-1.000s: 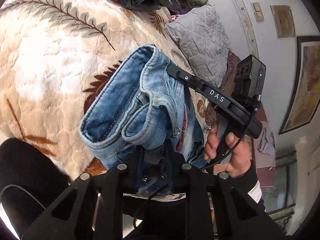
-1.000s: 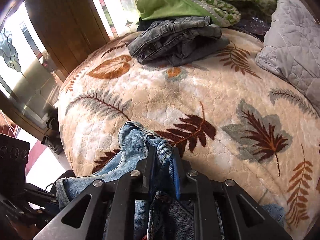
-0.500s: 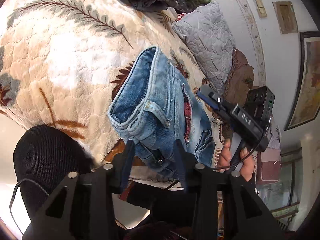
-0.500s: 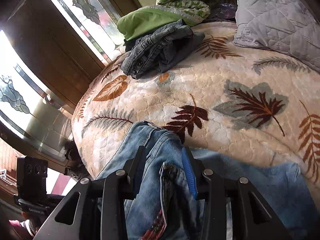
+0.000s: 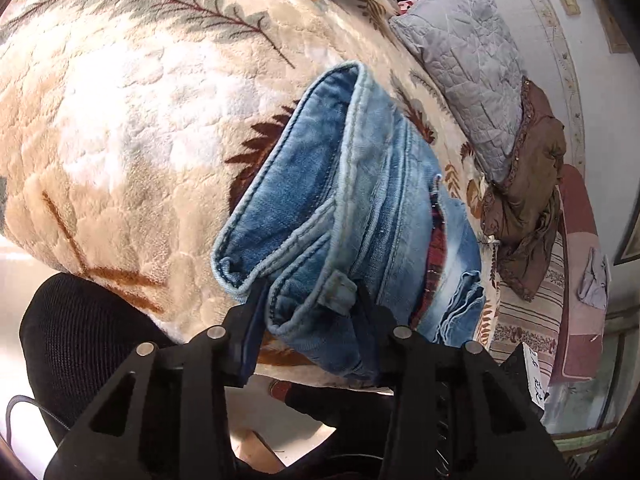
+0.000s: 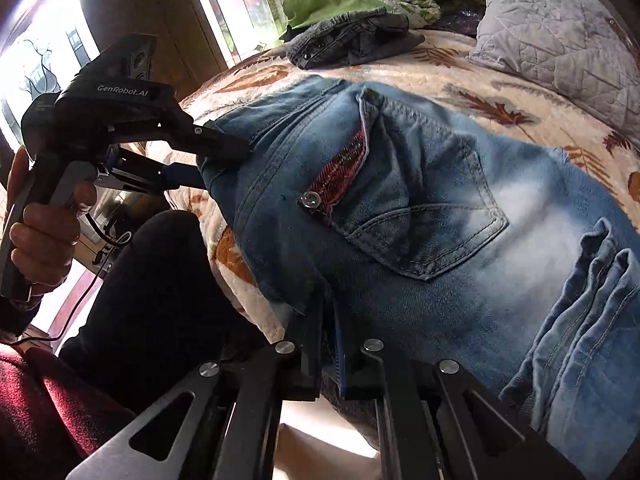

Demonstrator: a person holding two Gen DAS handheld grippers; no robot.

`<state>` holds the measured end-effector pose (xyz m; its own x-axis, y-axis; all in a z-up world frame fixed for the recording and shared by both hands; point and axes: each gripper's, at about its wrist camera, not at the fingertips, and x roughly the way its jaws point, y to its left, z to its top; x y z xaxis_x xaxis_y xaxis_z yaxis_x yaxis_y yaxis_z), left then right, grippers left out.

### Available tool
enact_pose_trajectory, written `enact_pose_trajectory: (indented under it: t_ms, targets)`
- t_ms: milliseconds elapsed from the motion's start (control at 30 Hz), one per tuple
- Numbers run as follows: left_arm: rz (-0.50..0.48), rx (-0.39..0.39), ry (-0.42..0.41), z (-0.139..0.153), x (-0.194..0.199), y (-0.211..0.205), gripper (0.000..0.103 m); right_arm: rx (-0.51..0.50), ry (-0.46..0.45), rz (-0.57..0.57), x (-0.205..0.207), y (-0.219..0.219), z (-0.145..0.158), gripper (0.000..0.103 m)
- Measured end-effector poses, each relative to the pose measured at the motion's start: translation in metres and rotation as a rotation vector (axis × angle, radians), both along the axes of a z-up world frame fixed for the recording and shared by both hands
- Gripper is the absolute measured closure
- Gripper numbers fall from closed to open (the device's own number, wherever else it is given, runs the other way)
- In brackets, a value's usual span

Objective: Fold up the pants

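jeans (image 6: 400, 208) lie across the near edge of the leaf-print blanket (image 5: 120, 120), back pocket up. left gripper (image 5: 310, 300) is closing on the bunched waistband at their left end. right gripper (image 6: 330, 320) is closing, nearly together, pinching the denim's near edge.

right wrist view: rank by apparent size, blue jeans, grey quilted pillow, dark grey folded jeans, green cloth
1. blue jeans, nearest the camera, fill most of the frame
2. grey quilted pillow, cut off by the frame edge
3. dark grey folded jeans and green cloth: look alike in size, partly overlapping, so not ranked
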<state>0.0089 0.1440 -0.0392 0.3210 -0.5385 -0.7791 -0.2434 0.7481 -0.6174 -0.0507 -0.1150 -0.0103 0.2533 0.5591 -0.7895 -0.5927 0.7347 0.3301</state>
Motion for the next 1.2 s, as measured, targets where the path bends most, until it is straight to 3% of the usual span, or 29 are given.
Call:
enact_pose_trajectory:
  t_ms: [133,233,267,333,400,467,600,700,767,800,833,867,933,1000,1100,1200]
  targets:
    - [-0.007,-0.003,-0.022,0.011,-0.007,0.008,0.069,0.08,0.058,-0.031,-0.001,-0.016,0.008,0.088]
    - [-0.006,-0.044,-0.047,0.024,-0.019,0.021,0.069,0.225,0.082,-0.11,0.006,-0.051,0.031,0.083]
    - [-0.012,-0.061,-0.068,0.031,-0.023,0.024,0.069,0.266,0.073,-0.159,0.01,-0.068,0.039,0.078]
    - [-0.035,-0.093,-0.12,0.046,-0.032,0.029,0.069,0.292,0.035,-0.317,0.024,-0.108,0.05,0.067]
    - [-0.063,-0.082,-0.174,0.061,-0.034,0.028,0.053,0.293,0.018,-0.484,0.035,-0.152,0.053,0.065]
    - [-0.07,-0.02,-0.213,0.071,-0.03,0.025,0.042,0.26,0.043,-0.657,0.047,-0.192,0.046,0.065]
    - [-0.088,-0.001,-0.195,0.072,0.004,0.018,0.042,0.215,0.088,-0.903,0.054,-0.256,0.022,0.064]
    - [-0.095,0.067,-0.147,0.062,0.042,0.004,0.041,0.231,0.12,-0.961,0.065,-0.279,0.004,0.064]
    - [-0.095,0.109,-0.102,0.047,0.059,-0.007,0.041,0.209,0.166,-0.943,0.076,-0.278,-0.011,0.05]
    - [-0.103,0.126,-0.072,0.038,0.064,-0.011,0.042,0.235,0.2,-0.919,0.08,-0.277,-0.02,0.05]
    - [-0.12,0.152,-0.054,0.031,0.066,-0.017,0.042,0.235,0.201,-0.903,0.083,-0.275,-0.023,0.055]
    - [-0.129,0.194,-0.036,0.024,0.067,-0.023,0.044,0.219,0.165,-0.896,0.081,-0.274,-0.019,0.077]
    - [-0.13,0.235,-0.035,0.016,0.065,-0.026,0.044,0.282,0.072,-0.892,0.07,-0.279,-0.003,0.084]
    - [-0.121,0.23,-0.051,0.015,0.063,-0.024,0.044,0.262,-0.008,-0.917,0.061,-0.284,0.004,0.085]
    - [-0.12,0.236,-0.048,0.015,0.066,-0.024,0.044,0.166,0.114,-0.923,0.075,-0.285,-0.035,0.083]
    - [-0.126,0.236,-0.053,0.02,0.06,-0.021,0.044,0.266,0.117,-0.959,0.067,-0.297,-0.024,0.074]
